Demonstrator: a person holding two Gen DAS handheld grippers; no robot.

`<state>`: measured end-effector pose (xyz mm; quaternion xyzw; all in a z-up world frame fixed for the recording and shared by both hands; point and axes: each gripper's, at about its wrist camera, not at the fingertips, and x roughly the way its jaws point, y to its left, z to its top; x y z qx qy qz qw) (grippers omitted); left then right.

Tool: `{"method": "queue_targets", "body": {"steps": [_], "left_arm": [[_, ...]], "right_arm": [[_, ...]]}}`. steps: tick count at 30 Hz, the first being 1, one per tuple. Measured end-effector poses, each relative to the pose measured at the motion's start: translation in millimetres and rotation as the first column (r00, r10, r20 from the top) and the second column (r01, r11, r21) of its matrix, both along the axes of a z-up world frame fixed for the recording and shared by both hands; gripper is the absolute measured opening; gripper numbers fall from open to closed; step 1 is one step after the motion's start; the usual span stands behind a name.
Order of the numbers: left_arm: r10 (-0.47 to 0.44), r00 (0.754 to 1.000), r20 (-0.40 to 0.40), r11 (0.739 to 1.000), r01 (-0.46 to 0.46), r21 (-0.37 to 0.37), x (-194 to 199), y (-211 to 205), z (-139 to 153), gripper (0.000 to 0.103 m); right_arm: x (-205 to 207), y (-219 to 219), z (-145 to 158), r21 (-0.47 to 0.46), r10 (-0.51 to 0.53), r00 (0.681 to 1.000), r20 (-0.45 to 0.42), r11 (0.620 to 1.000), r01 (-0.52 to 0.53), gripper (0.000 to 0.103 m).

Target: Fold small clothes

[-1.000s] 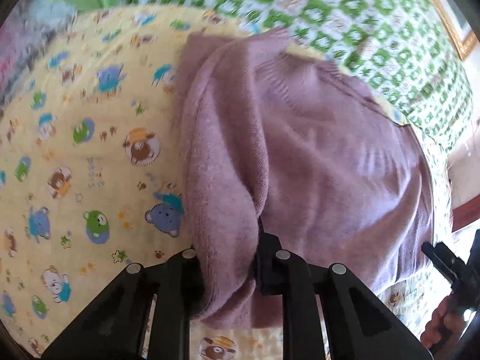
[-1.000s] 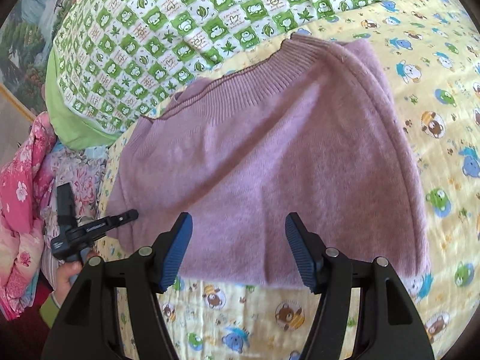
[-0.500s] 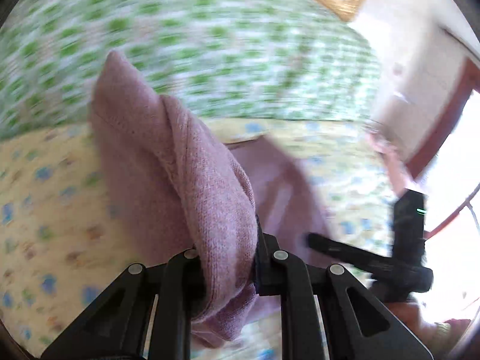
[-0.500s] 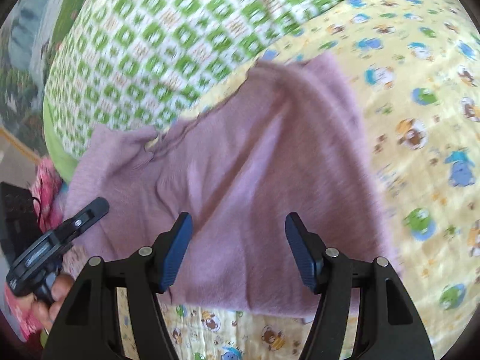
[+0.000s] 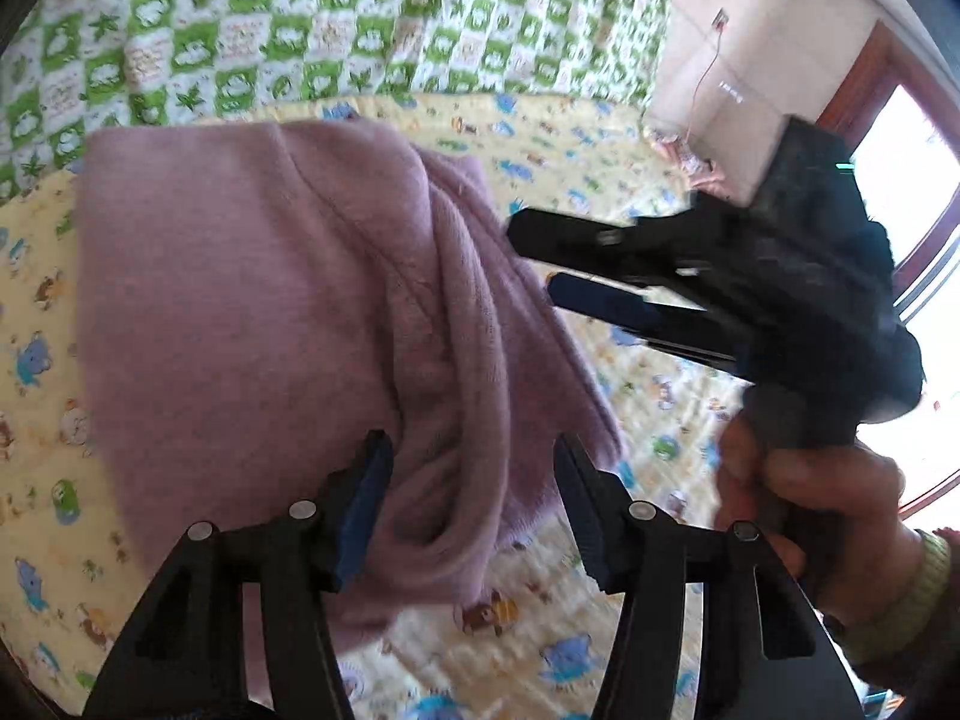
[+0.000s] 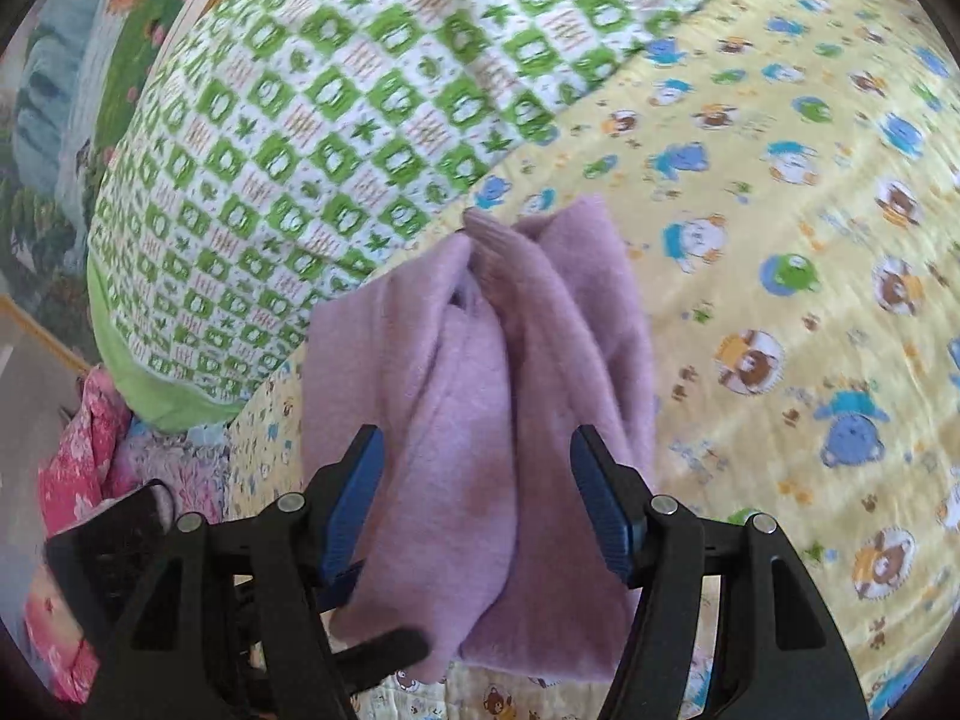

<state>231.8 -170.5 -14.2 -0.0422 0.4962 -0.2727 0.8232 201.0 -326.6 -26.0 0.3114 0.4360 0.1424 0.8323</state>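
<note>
Left wrist view: left gripper (image 5: 471,498) wide open, its fingers astride a fold of the purple sweater (image 5: 270,324), gripping nothing. Sweater lies bunched on the yellow quilt (image 5: 600,144).

Right wrist view: right gripper (image 6: 477,498) wide open over the sweater (image 6: 480,420), empty. Green blanket (image 6: 336,120) covers the quilt's far edge.

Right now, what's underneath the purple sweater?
The purple sweater lies bunched on the yellow cartoon-animal quilt, which shows all around it. Whether anything else lies beneath it is hidden by the knit.
</note>
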Motion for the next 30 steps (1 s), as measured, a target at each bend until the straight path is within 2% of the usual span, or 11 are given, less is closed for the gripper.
{"method": "queue_targets", "body": {"steps": [3, 6, 11, 15, 18, 19, 20, 22, 26, 28, 30], "left_arm": [[0.042, 0.999, -0.004, 0.999, -0.042, -0.029, -5, 27, 7, 0.06], [0.121, 0.993, -0.01, 0.993, -0.121, -0.017, -17, 58, 10, 0.062], [0.294, 0.951, -0.095, 0.954, -0.299, -0.035, -16, 118, -5, 0.064], [0.358, 0.924, -0.135, 0.932, -0.361, -0.002, -6, 136, -25, 0.064], [0.37, 0.911, -0.184, 0.925, -0.38, -0.02, 3, 140, -39, 0.064], [0.37, 0.908, -0.195, 0.924, -0.382, -0.026, 6, 140, -43, 0.064], [0.372, 0.906, -0.202, 0.923, -0.384, -0.026, 10, 139, -46, 0.064], [0.37, 0.904, -0.215, 0.923, -0.384, -0.026, 17, 136, -49, 0.064], [0.346, 0.921, -0.181, 0.933, -0.357, -0.035, 22, 124, -37, 0.066], [0.328, 0.929, -0.173, 0.94, -0.34, -0.039, 24, 118, -32, 0.069], [0.318, 0.932, -0.175, 0.944, -0.329, -0.038, 26, 110, -32, 0.069]], "right_arm": [[11, 11, -2, -0.006, 0.035, 0.999, -0.006, 0.999, -0.035, 0.065], [26, 22, -5, -0.041, 0.078, 0.997, -0.021, 0.996, -0.079, 0.065], [47, 31, -7, -0.056, 0.12, 0.992, -0.029, 0.991, -0.121, 0.065], [60, 43, -8, -0.075, 0.17, 0.985, -0.035, 0.982, -0.172, 0.065], [65, 51, -12, -0.105, 0.205, 0.977, -0.061, 0.972, -0.21, 0.049], [65, 52, -13, -0.121, 0.211, 0.975, -0.067, 0.968, -0.218, 0.037], [66, 53, -13, -0.118, 0.219, 0.973, -0.071, 0.967, -0.226, 0.017], [67, 49, -8, -0.089, 0.224, 0.972, -0.064, 0.969, -0.229, 0.015], [66, 29, 35, -0.045, 0.217, 0.975, 0.052, 0.976, -0.215, 0.014], [65, 22, 48, -0.076, 0.212, 0.974, 0.08, 0.976, -0.206, 0.014], [66, 15, 42, -0.158, 0.209, 0.976, 0.054, 0.967, -0.198, 0.014]]}}
